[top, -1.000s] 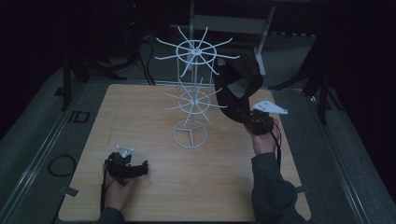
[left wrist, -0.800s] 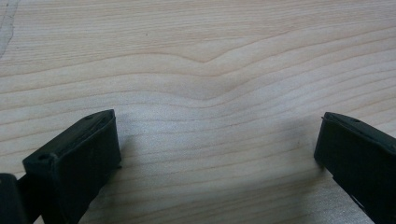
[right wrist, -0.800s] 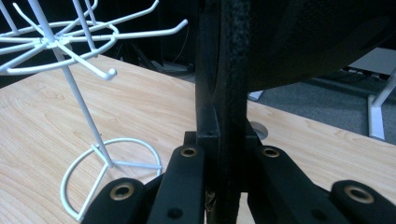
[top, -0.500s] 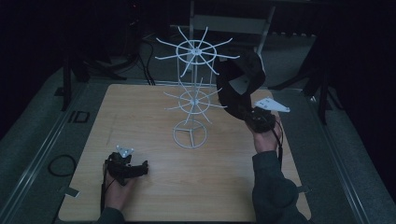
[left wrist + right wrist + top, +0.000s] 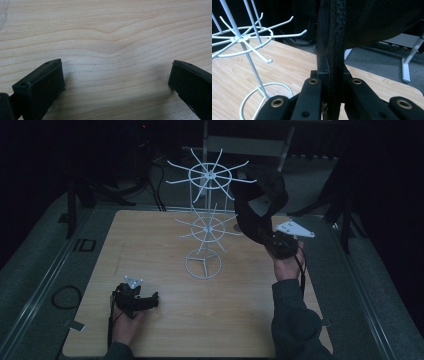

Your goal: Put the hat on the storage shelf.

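— What's the big thing on the table [image 5: 150,245]?

— A white wire rack [image 5: 207,227], two tiers of hooked spokes on one upright pole, ring base near the middle of the wood. Every hook I can see is bare; nothing hangs on it yet.

— And that dark shape beside it?

— A black strap [image 5: 257,207], looped, held up by the right gripper [image 5: 280,242]. Its jaws are clamped tight on the band, which in the right gripper view runs straight up between them [image 5: 334,50]. The loop rises to the top tier's height, just right of those spokes, close to their tips.

— So which way does it have to go?

— Leftward and a touch up, I'd say. The band stands nearly upright while the hooks point outward, roughly level, so the loop has to pass over a tip. I can't tell whether it already touches one.

— The other hand?

— The left gripper [image 5: 134,299] sits low on the near left of the table, well away from the rack, jaws spread wide over bare wood, holding nothing. The right is much nearer.
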A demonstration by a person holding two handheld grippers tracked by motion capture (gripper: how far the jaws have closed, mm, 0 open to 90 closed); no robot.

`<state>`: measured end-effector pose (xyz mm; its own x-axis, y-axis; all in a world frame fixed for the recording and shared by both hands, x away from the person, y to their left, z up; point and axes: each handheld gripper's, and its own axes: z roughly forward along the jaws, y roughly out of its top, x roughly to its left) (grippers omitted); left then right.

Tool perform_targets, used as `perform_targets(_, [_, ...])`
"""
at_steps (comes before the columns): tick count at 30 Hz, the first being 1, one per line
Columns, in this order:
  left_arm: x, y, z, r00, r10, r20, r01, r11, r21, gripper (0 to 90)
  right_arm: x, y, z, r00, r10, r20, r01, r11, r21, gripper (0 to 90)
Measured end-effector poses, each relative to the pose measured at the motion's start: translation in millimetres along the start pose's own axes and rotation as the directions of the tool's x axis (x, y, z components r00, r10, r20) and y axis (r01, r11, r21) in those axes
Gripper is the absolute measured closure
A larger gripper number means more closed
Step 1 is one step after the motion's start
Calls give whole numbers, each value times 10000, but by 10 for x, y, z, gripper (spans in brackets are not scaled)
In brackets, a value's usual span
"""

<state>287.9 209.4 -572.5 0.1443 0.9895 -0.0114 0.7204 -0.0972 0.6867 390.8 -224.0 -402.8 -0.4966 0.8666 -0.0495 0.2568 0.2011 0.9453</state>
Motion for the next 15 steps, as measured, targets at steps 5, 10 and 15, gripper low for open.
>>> perform_targets(5, [0, 0, -1, 10000, 16, 3, -16, 10000, 14, 2, -8, 17, -9, 10000, -25, 35, 25, 10000, -43, 865])
perform_targets(10, [-1, 1, 0, 10000, 13, 2, -13, 10000, 12, 2, -23, 20, -17, 10000, 13, 76, -13, 10000, -75, 865])
perform_targets(15, [-2, 1, 1, 10000, 11, 7, -11, 10000, 4, 2, -33, 26, -29, 9999, 30, 100, -28, 9999, -117, 865])
